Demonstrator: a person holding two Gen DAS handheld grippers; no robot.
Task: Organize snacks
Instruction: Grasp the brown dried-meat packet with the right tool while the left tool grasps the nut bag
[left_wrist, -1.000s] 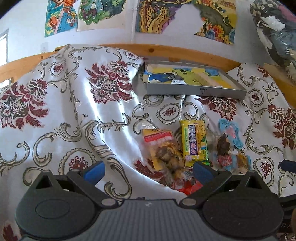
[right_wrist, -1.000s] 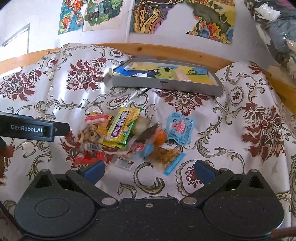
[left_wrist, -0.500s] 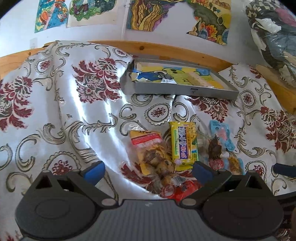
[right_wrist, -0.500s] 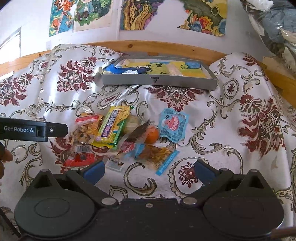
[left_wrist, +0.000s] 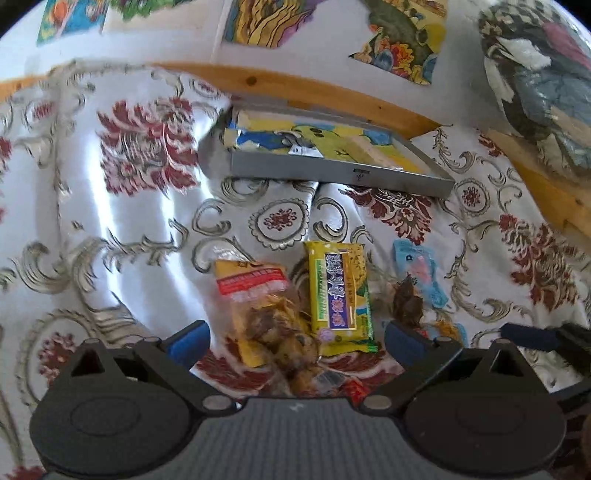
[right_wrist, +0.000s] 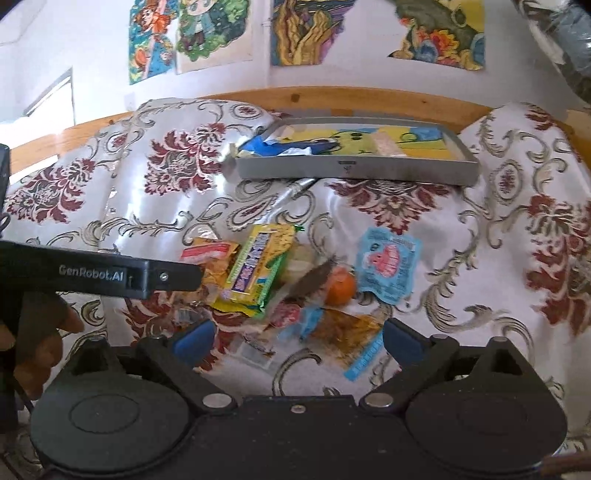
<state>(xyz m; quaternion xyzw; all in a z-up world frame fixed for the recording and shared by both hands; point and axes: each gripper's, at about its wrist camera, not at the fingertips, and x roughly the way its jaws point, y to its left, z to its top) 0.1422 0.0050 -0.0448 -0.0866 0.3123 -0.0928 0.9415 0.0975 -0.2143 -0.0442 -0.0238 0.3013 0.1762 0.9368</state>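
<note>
A heap of snack packets lies on the flowered cloth. My left gripper is open, its blue pads on either side of a clear bag of brown snacks with a red and yellow label; a yellow and purple bar lies just right of it. My right gripper is open over the near edge of the heap, above a brown packet with a blue strip. An orange and a light blue pouch lie beyond. The grey tray at the back holds a few packets.
The left gripper's black body and a hand reach in from the left in the right wrist view. A wooden rail runs behind the tray. A bundle in plastic hangs at the upper right. Open cloth lies left and right of the heap.
Both grippers have moved forward and closer to the snack heap; the left one has shifted right so its pads flank the bag of brown snacks. Jaws stay open.
</note>
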